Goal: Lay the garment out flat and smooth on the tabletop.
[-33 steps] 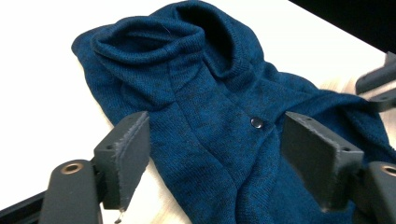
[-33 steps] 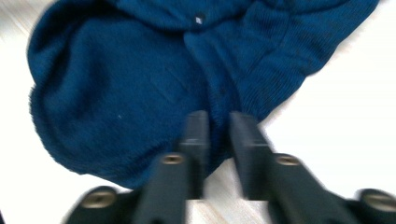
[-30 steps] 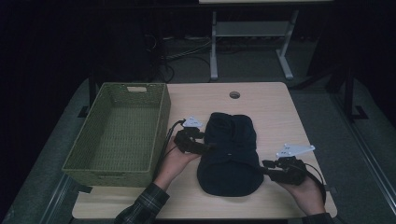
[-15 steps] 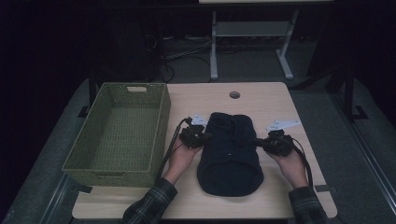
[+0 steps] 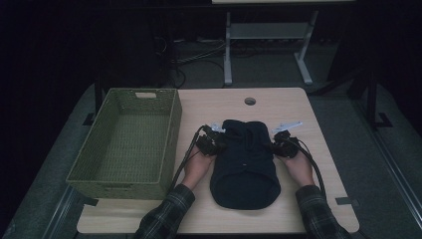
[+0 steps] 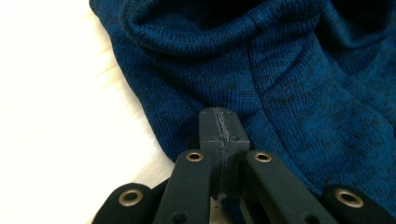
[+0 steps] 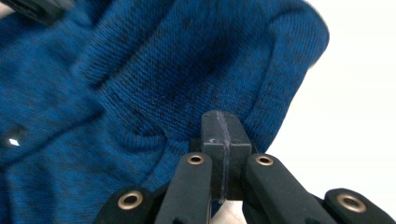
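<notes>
A dark blue knitted garment point(image 5: 244, 164), folded into a long bundle, lies on the light wooden worktop point(image 5: 278, 102), near its centre and running from 12 to 6 o'clock in the high view. The left tongs point(image 5: 220, 140) sit at the garment's 9 o'clock edge, toward its far end. In the left gripper view the jaws stand pressed together, and they have just been closing; blue knit point(image 6: 289, 93) lies against and past their tips, but whether fabric is pinched between them cannot be told. The right tongs point(image 5: 274, 143) sit at the garment's 3 o'clock edge, opposite the left pair. In the right gripper view the jaws likewise meet, having just been closing, with a fold of the knit point(image 7: 187, 70) directly beyond them; a pinch cannot be confirmed. A green woven rectangular basket point(image 5: 171, 124) stands at 9 o'clock of the garment, just beside the left hand point(image 5: 198, 167). The right hand point(image 5: 301, 169) rests on the worktop at 3 o'clock.
</notes>
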Tool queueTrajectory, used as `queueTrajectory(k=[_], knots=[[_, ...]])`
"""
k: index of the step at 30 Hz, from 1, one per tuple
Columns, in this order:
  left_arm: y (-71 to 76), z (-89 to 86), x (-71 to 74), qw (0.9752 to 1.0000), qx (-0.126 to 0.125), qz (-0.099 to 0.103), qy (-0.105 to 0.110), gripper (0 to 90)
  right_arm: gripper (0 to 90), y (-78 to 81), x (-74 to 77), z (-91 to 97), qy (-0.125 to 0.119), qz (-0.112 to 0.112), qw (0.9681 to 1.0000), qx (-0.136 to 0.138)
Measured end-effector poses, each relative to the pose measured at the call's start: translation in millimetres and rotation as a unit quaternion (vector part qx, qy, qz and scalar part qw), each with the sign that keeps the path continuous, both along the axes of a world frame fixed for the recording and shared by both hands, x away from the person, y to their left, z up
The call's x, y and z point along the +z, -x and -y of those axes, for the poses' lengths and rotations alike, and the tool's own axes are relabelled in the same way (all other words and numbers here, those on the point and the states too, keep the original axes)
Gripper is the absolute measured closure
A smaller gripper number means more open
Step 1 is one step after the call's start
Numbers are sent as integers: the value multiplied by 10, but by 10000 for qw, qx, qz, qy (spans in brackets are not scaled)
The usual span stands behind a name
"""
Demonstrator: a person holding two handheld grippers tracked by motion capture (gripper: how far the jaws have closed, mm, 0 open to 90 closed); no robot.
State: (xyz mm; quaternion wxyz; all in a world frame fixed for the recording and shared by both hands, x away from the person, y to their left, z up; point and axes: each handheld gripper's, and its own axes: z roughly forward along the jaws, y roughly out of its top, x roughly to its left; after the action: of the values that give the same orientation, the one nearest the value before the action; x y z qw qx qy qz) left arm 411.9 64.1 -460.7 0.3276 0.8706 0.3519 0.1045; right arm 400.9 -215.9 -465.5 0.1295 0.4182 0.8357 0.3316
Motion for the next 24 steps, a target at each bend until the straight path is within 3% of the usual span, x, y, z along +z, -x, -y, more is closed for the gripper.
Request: queueTrajectory(k=[2,8,17,24], knots=[[27,-15,0,10000,-38,17,-30,899,899,-13,-21,8,-105,-9,9999,-4],[180,-101,14,9997,-190,16,-148,899,899,32,-12,-47,-11,13,9999,132],[393,-219,11,9995,-303,5,-87,899,899,217,14,-157,133,-39,9990,421],[472,-258,14,9995,-307,-51,-60,899,899,360,19,-168,87,-109,9985,522]])
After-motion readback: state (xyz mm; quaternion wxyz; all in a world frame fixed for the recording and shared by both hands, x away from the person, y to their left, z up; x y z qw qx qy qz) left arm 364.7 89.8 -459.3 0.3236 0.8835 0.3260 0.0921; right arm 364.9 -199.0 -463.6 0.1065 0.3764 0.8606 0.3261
